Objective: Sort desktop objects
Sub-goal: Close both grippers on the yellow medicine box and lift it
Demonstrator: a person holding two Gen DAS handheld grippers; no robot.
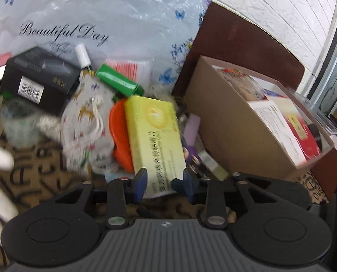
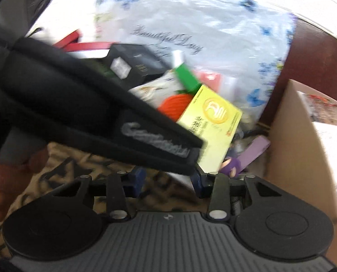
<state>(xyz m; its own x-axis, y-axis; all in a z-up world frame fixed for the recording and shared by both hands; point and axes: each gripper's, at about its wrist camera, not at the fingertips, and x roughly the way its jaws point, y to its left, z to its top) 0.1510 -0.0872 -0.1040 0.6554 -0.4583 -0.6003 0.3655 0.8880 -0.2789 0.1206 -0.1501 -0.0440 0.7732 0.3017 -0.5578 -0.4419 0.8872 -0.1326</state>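
Since the yellow box looks like light, stiff card, its near end suits a pinch; left gripper fingers bracket it, contact unclear; right gripper fingers spread, empty.

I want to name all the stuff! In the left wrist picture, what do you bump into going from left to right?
Black box → deer-print pouch → orange thing → yellow box → big cardboard box.
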